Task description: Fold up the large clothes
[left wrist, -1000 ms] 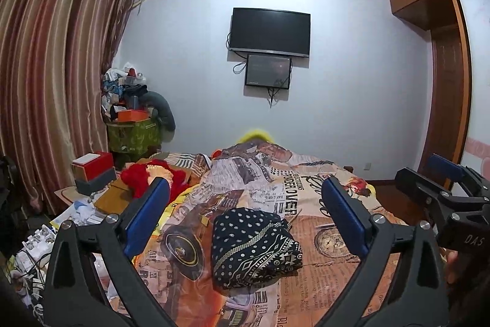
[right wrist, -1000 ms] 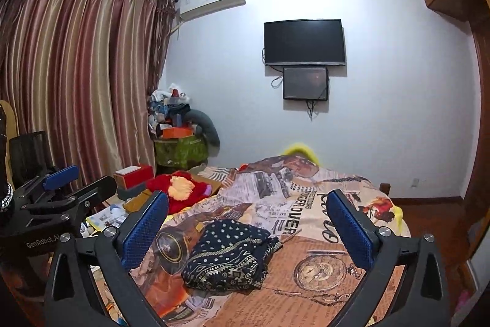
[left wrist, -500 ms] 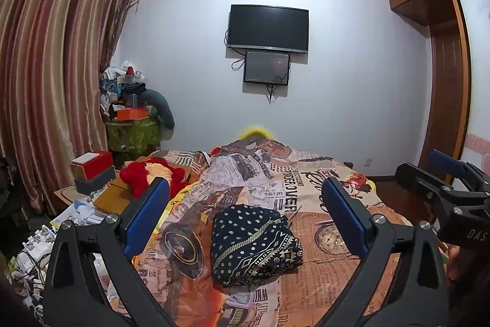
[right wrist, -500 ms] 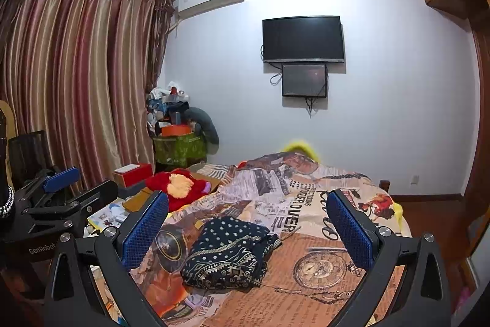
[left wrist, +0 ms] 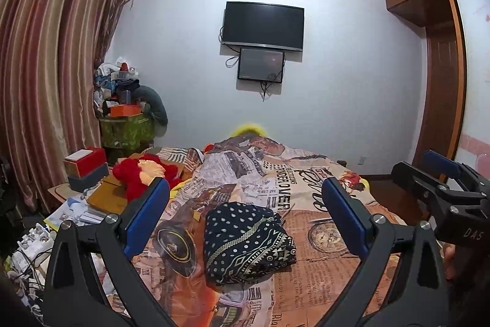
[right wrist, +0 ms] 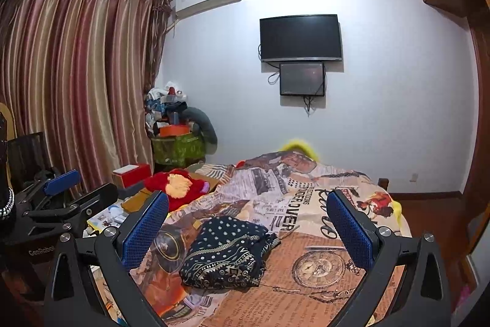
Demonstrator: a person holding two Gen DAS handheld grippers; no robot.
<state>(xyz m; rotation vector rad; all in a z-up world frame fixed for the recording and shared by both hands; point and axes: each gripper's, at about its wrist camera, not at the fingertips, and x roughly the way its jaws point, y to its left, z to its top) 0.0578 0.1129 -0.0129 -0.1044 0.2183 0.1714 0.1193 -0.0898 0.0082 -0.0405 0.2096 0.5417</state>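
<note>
On the bed [left wrist: 306,275], near-centre: garment [left wrist: 245,241] sits in a compact folded bundle, untouched. Over the last second both views rose slightly and the bundle dropped lower in frame; the cloth itself didn't shift. Reads as the fold being done and the grippers backing off, judging by shape alone. Left gripper [left wrist: 245,219] and right gripper [right wrist: 245,229] both spread wide, empty, held level above the near edge, pointing at the far wall, well apart from the garment.
</note>
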